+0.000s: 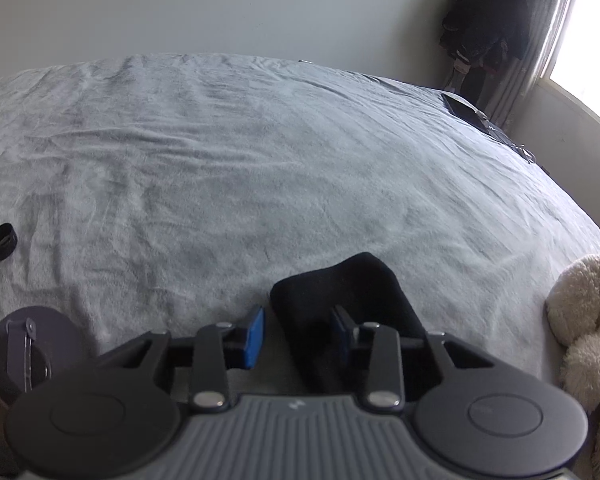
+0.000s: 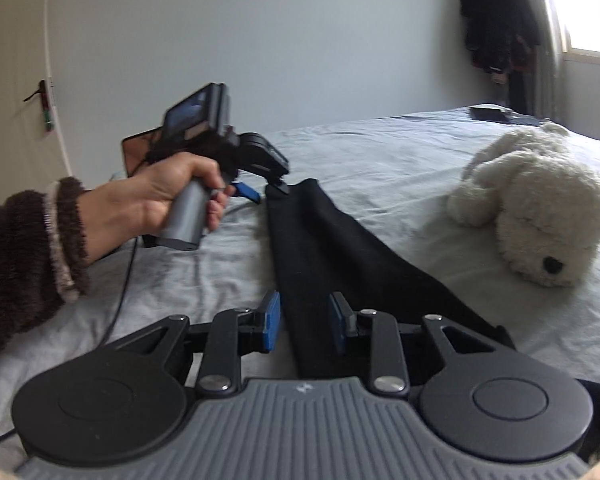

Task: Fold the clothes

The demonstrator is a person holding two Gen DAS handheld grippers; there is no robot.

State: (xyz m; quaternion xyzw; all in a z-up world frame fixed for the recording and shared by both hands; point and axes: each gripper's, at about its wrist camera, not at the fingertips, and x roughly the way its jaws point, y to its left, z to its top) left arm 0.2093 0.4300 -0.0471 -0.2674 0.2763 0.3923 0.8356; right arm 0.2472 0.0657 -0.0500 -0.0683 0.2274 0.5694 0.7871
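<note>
so, black garment [image 2: 320, 256] lies as a long folded strip on the grey bed cover [image 1: 260, 152], one end under each of my tongs. left gripper [image 1: 298, 334]: blue pads partly spread, far end of the strip between them, not visibly pressed. right gripper [image 2: 305, 322]: pads likewise parted, straddling the near end, cloth looks loose in the gap. no earlier frame given, so no motion noted. my judgement: i am between grips, strip laid flat. to fold well, pinch both corners square, lift one end over the other, edges matched. keep clear of the white plush toy [image 2: 536, 204] just beside the strip.
</note>
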